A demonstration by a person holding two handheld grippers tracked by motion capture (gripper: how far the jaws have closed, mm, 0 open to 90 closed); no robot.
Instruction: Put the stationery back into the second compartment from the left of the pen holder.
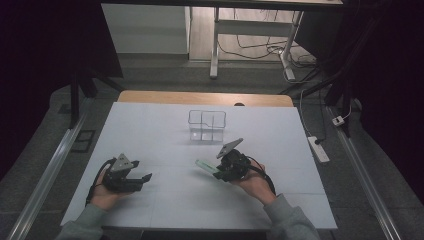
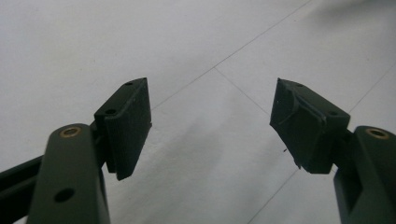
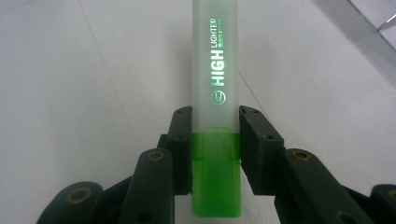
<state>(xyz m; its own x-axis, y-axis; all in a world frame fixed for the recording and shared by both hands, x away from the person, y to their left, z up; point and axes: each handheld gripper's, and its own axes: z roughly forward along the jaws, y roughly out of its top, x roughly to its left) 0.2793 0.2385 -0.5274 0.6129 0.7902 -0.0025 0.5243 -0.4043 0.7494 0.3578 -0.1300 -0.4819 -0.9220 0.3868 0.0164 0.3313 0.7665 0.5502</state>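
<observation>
A white sheet-covered table [image 1: 165, 125] with a bare wooden strip along its far edge stands on a dim grey floor, where a white power strip [image 1: 318, 149] lies off the table's right side and metal desk legs rise further back. A small clear plastic organiser with several compartments [image 1: 207, 125] sits on the sheet at mid-table, toward the far side. Nearer the person than the organiser and slightly to its right, the right gripper [image 1: 216, 170] is clenched on a frosted translucent highlighter pen with a green end [image 1: 206, 166]; in the right gripper view its black jaws press both sides of the pen [image 3: 215, 116] at the join of frosted and green parts, the lettered frosted part pointing forward. The left gripper [image 1: 145, 178] is well to the organiser's near left, low over the sheet, its jaws spread wide with nothing between its pads [image 2: 128, 126].
</observation>
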